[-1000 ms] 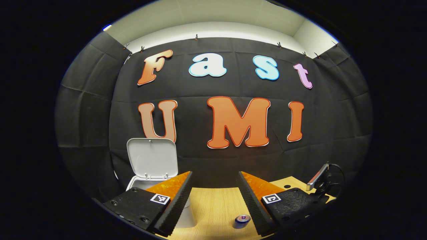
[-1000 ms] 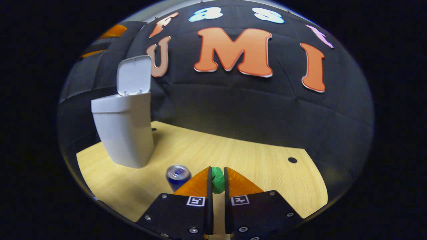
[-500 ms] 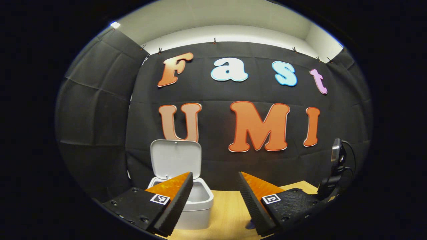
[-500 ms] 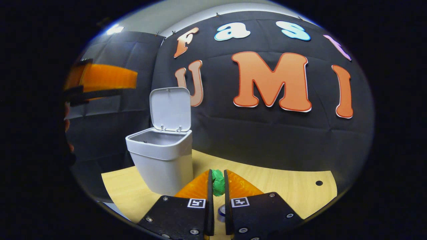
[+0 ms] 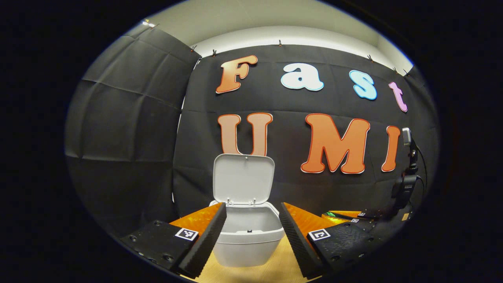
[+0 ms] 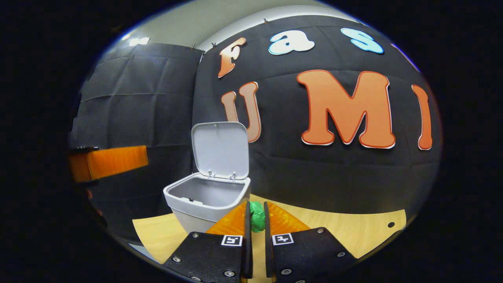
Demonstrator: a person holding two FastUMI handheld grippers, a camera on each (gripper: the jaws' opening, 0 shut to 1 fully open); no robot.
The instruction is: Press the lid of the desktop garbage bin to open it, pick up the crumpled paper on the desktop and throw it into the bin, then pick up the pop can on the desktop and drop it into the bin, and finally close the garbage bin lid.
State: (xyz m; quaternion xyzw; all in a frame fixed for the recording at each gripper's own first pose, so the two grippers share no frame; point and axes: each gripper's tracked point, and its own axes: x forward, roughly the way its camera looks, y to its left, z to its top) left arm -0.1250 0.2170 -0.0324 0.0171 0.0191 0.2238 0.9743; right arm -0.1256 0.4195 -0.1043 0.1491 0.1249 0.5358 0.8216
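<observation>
The white bin (image 5: pixel 247 236) stands on the wooden table with its lid (image 5: pixel 243 179) tipped up and back, and its inside looks bare. My left gripper (image 5: pixel 252 207) is open and held in the air in front of the bin, which sits between its fingers. My right gripper (image 6: pixel 256 205) is shut on the green crumpled paper (image 6: pixel 257 217), raised just right of the bin (image 6: pixel 206 200) and near its rim. In the left gripper view, the right gripper (image 5: pixel 355 222) shows at the lower right with a bit of the green paper (image 5: pixel 332 214).
The wooden table (image 6: pixel 353 232) runs right of the bin, with a small hole (image 6: pixel 390 225) near its far right. One finger of the left gripper (image 6: pixel 112 161) hangs to the left of the bin. A black device on a stand (image 5: pixel 404 181) rises at the right.
My right gripper rose off the table with the paper and came close to the bin. My left gripper swung until the bin sat centred between its fingers. The pop can slid out of both views.
</observation>
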